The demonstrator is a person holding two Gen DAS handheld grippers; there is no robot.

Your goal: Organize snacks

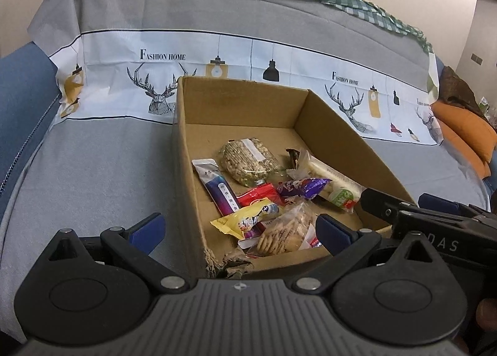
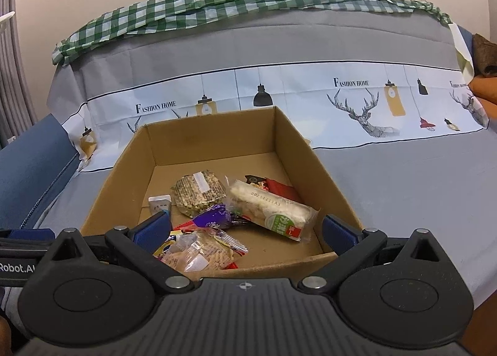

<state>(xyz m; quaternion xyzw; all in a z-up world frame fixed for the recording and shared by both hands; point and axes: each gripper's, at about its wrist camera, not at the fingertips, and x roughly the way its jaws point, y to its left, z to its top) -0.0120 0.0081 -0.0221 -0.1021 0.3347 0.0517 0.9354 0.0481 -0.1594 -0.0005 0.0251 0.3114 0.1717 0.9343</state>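
Snacks are sitting piled in cardboard box (image 2: 289, 151) w/ both grippers, left gripper (image 1: 240, 233) & right gripper (image 2: 245, 228), hovering spread wide, empty; biscuit pack (image 2: 202, 255) at 6 o'clock is risking crushing if squeezed hard.

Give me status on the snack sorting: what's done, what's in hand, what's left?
Done: the visible snacks already sit in the cardboard box, including the seed pack, the long white bar, the purple wrapper and the cracker bag. In hand: nothing; left gripper and right gripper are both open and empty over the box's near edge. Left: no loose snacks show on the grey cover.
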